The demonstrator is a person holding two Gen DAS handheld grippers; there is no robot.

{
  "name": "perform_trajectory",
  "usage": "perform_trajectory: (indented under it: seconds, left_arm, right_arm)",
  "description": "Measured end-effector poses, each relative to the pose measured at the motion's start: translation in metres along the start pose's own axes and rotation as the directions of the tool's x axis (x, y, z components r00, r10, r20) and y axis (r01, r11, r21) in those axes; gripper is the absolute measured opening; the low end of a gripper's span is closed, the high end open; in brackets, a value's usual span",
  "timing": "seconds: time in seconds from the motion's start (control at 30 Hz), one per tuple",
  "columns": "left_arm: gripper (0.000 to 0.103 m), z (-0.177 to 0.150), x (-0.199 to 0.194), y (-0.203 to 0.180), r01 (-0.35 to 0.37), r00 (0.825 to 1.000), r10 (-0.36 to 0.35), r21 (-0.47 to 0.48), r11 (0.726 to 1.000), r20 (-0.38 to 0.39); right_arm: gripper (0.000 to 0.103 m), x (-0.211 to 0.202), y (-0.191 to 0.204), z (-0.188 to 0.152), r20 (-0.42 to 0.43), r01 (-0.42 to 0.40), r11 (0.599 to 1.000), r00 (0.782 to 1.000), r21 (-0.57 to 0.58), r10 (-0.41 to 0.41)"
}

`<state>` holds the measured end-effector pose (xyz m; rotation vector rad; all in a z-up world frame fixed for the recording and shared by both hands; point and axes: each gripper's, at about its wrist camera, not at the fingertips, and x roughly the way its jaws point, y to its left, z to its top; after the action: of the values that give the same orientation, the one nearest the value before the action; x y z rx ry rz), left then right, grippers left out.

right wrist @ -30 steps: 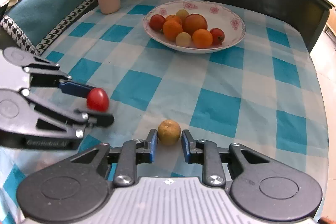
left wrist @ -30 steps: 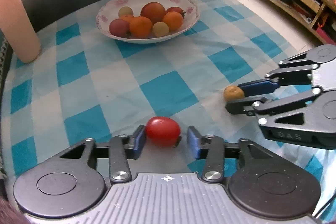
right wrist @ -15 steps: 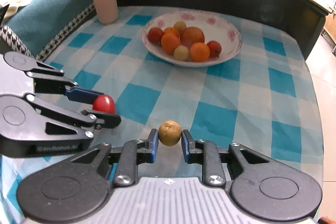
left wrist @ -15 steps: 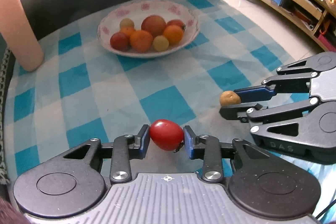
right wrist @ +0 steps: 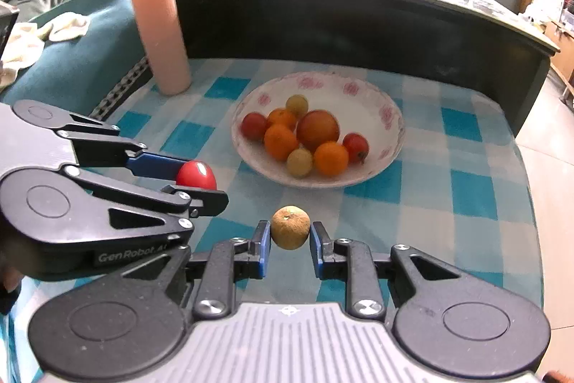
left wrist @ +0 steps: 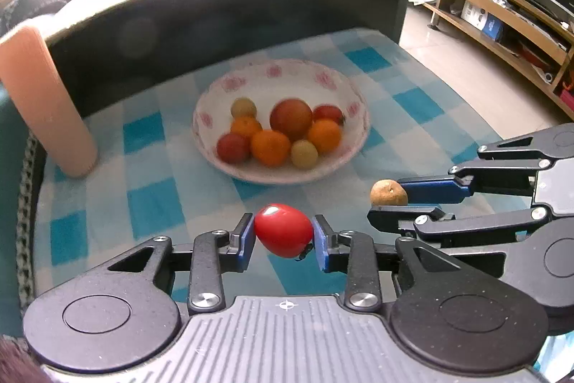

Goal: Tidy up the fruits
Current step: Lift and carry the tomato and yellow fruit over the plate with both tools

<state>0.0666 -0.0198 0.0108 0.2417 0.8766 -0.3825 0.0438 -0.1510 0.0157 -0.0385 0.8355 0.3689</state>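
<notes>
Gripping red tomato point(left wrist: 283, 231): left hand-held gripper point(left wrist: 283, 241) | right point(right wrist: 290, 244): brownish fruit point(right wrist: 290, 227) | blue-checked tablecloth point(right wrist: 466, 189)

Checked cloth point(left wrist: 150, 203) bare between both grippers and the bowl point(left wrist: 353, 146); approach from the near side open. Pink cylinder point(left wrist: 46, 103) stands left of bowl, well apart. Dark wall point(right wrist: 358, 27) closes off the far side just behind the bowl

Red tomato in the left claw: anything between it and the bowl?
Nothing visible. The left claw holds the red tomato above bare checked cloth, and the bowl lies straight ahead. The right claw, holding a brown fruit, is off to the side. The pink cylinder stands well left.
</notes>
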Motion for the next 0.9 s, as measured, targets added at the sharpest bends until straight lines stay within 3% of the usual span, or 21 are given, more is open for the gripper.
perform_trajectory:
  seconds: [0.9]
  left_arm:
    - [0.041,0.057,0.039,0.017,-0.074,0.996,0.074,-0.010,0.997,0.039]
  right_arm:
    - [0.040,0.043,-0.028,0.055,0.055,0.092,0.996,0.994,0.003,-0.092]
